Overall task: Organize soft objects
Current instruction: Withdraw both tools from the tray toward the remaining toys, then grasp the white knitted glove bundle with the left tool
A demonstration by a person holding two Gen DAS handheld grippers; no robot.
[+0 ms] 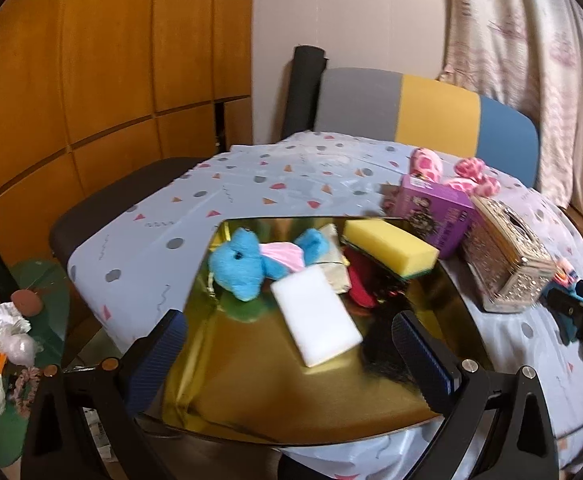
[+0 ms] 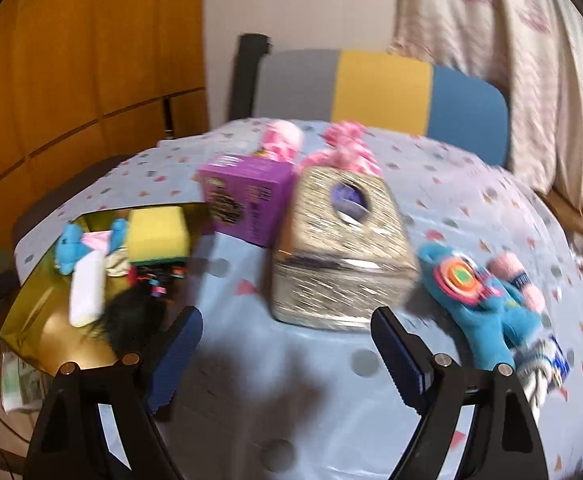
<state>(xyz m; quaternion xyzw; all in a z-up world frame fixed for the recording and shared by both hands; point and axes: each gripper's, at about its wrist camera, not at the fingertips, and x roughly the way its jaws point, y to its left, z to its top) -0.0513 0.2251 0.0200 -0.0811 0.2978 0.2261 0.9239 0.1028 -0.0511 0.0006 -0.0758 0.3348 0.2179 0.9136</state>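
A gold tray sits on the table's left side and holds a blue plush, a white sponge, a yellow sponge, a pink cloth and a red item. My left gripper is open and empty just above the tray's near part. My right gripper is open and empty over the tablecloth, in front of a glittery tissue box. A blue plush toy lies to its right. A pink plush lies behind the boxes. The tray also shows in the right wrist view.
A purple box stands left of the tissue box. A black furry item lies in the tray. A grey, yellow and blue chair back is behind the table. A green side table with clutter stands at the left.
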